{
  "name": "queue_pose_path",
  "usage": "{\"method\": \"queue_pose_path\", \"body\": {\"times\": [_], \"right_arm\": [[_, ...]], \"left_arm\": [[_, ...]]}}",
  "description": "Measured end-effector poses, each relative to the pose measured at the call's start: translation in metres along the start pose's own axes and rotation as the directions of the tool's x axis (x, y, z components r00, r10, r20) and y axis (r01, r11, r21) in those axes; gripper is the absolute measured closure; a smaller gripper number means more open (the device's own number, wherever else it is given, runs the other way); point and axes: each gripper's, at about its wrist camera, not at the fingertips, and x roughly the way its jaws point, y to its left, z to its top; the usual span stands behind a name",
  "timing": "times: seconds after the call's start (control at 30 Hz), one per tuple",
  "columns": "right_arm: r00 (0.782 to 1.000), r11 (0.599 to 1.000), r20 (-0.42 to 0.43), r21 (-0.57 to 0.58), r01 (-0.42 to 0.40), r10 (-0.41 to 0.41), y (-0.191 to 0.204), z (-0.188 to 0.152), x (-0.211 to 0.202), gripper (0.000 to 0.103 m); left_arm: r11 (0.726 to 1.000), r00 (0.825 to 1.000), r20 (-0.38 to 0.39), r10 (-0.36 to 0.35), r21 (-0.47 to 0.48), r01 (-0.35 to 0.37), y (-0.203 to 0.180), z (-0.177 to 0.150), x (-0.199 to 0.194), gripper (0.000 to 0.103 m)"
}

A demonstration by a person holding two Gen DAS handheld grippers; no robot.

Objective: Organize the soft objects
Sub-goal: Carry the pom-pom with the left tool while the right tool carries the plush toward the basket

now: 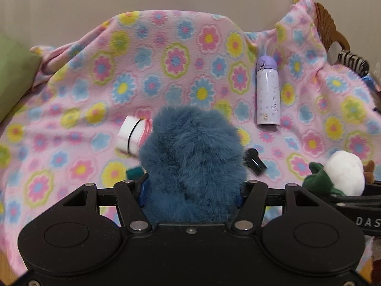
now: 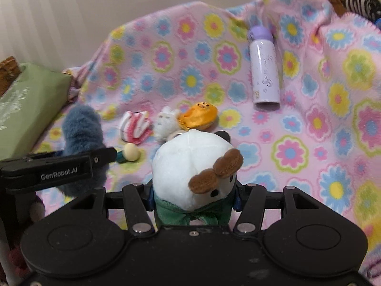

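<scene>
A flowered pink blanket (image 1: 166, 71) covered the surface. The left gripper (image 1: 193, 190) had its jaws closed on a blue furry toy (image 1: 193, 155), held above the blanket. The right gripper (image 2: 193, 200) gripped a white plush (image 2: 190, 166) likewise. A lilac bottle (image 2: 264, 69) lay beyond.

Soft, even indoor light with no glare, and motion blur smearing both views.

The pink flower-patterned fleece blanket (image 1: 181, 54) is smearing towards the frame edges, fisheye distortion is bending its outline, and dark vignetting is cutting the corners.
</scene>
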Motion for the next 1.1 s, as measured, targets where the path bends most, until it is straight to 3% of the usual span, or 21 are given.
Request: {"method": "queue_pose_path", "body": {"times": [0.3,0.67,1.1], "right_arm": [[0.997,0.998,0.045,-0.029,-0.063,0.065,0.016,-0.039,-0.071,0.048],[0.992,0.992,0.022,0.004,-0.124,0.124,0.019,-0.099,-0.122,0.048],[0.998,0.995,0.007,0.076,-0.058,0.058,0.013,-0.13,-0.138,0.048]], "left_arm": [[0.999,0.998,-0.039,0.042,-0.032,-0.043,-0.009,-0.042,-0.065,0.045],[0.995,0.995,-0.071,0.073,-0.07,-0.078,-0.025,-0.091,-0.117,0.045],[0.985,0.983,-0.13,0.13,-0.094,-0.143,-0.035,-0.122,-0.127,0.044]]}}
